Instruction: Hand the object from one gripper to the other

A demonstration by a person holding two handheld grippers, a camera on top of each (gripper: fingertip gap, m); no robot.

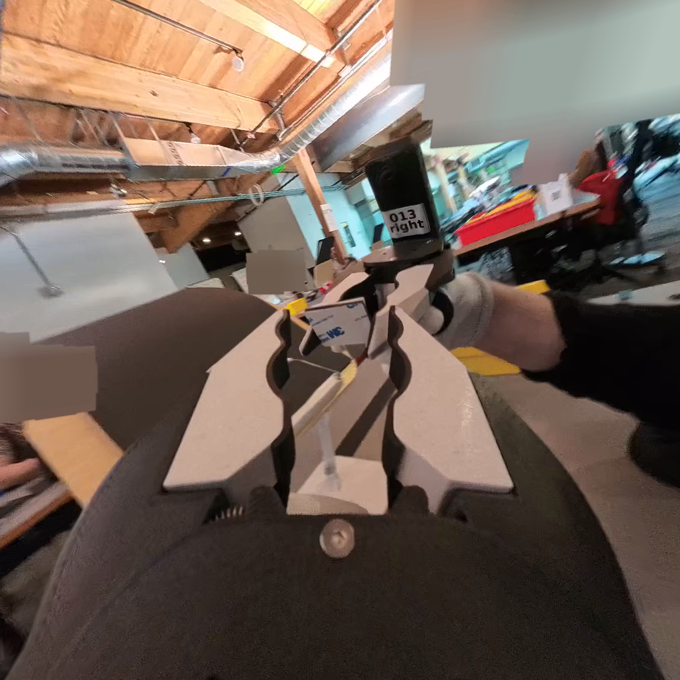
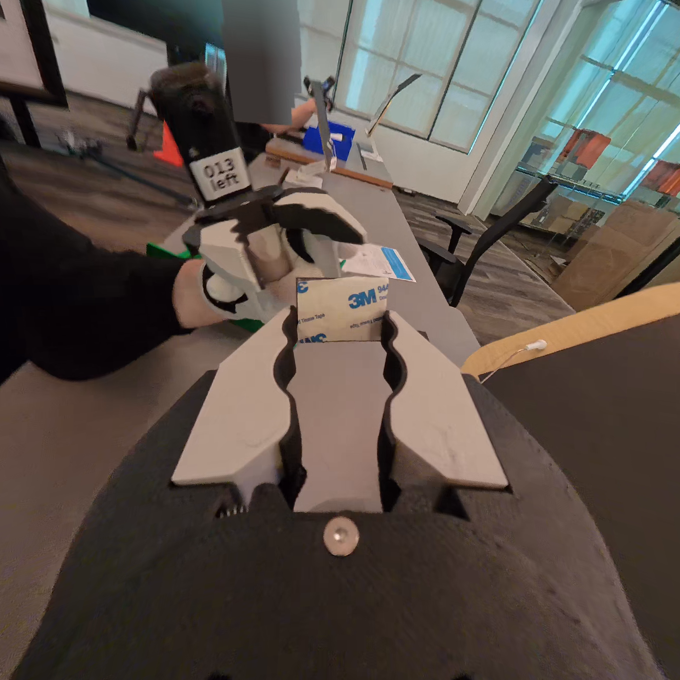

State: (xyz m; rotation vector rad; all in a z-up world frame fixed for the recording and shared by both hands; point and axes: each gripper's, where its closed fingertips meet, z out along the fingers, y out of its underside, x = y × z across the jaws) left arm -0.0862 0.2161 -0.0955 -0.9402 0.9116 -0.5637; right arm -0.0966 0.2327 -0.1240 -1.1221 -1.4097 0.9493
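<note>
The object is a flat square foam tape pad [image 2: 340,312] with a white printed liner and a black edge. My right gripper [image 2: 338,318] is shut on it, fingertips pressing its left and right edges, and holds it in the air. In the left wrist view the pad [image 1: 336,323] sits just beyond my left gripper [image 1: 338,316], which is open and empty. The right gripper [image 1: 368,312] faces it, held by a gloved hand [image 1: 467,312]. In the right wrist view the left gripper [image 2: 294,257] is up and to the left of the pad, jaws apart, not touching it.
A long grey desk [image 2: 368,206] runs away below the grippers, with a paper card [image 2: 382,263] on it. A black office chair [image 2: 478,239] and cardboard boxes [image 2: 607,250] stand to the right. A dark curved panel [image 2: 588,404] is close at right. A red bin [image 1: 496,220] sits on a far table. Less than 4 cm separates the two grippers' tips. Between my right fingertips and the dark curved panel [image 2: 588,404] there is roughly 20 centimetres.
</note>
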